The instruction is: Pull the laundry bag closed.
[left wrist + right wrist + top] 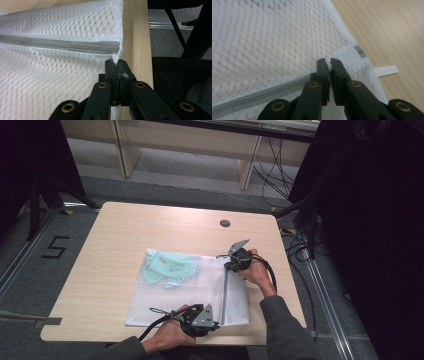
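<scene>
A white mesh laundry bag (170, 295) lies flat on the wooden table (125, 230), with a pale green garment (167, 267) inside at its far left. A grey zipper (226, 292) runs along the bag's right side. My left gripper (218, 324) sits at the table's near edge, shut on the bag's corner fabric (116, 62) just past the zipper's (60, 45) end. My right gripper (228, 266) is at the zipper's far end, its jaws pinched on the white bag edge (327, 62) where the zipper (262, 96) stops. A white ribbon tab (387, 70) sticks out beside it.
A round cable hole (225, 223) sits in the far right of the tabletop. Black curtains (380, 220) hang at the right, with cables (300, 245) on the floor beside the table. Bare wood surrounds the bag to the left and behind.
</scene>
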